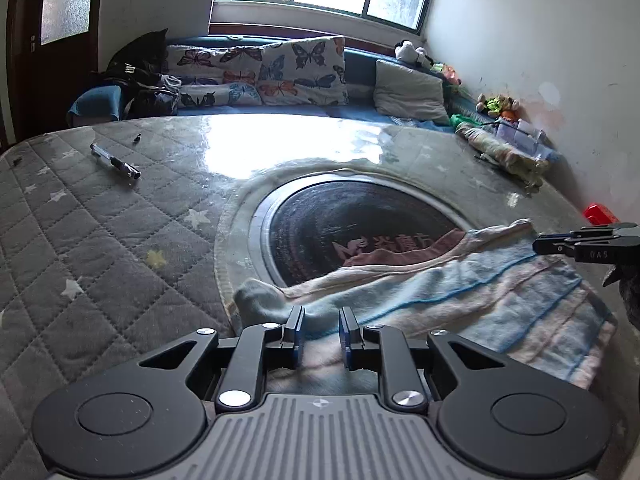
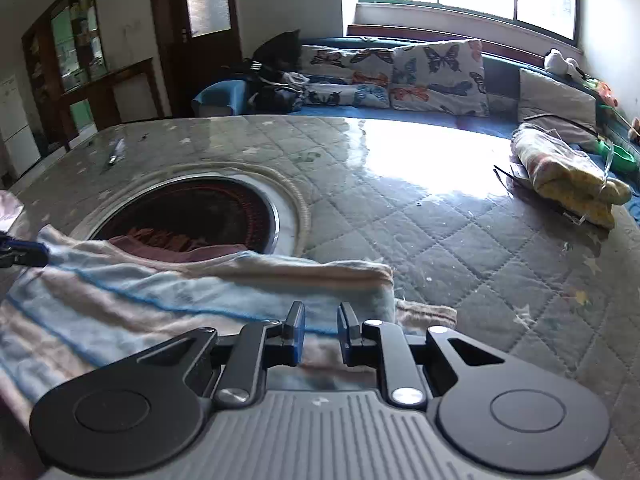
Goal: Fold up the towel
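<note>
Two black two-finger grippers with blue pads sit low over the pale blue and pink striped terry towel (image 1: 460, 296), one at each end of it. The left gripper (image 1: 322, 330) points forward along the table, level with the cloth; its jaws stand apart by a narrow gap, with towel fabric visible between and beneath the fingers, and they are not closed on it. The right gripper (image 2: 321, 330) holds the same pose at the towel's opposite end, jaws likewise parted by a narrow gap, cloth lying under them. In the left wrist view, the right gripper's fingers appear at the far right edge, just above the towel's far corner. The towel lies flat and partly doubled directly ahead of both tools, its forward edge overlapping the round dark glass inset (image 1: 360, 228) in the grey quilted star-patterned table cover (image 1: 100, 240). A black and clear pen (image 1: 115, 162) lies well ahead and left of the left gripper.
</note>
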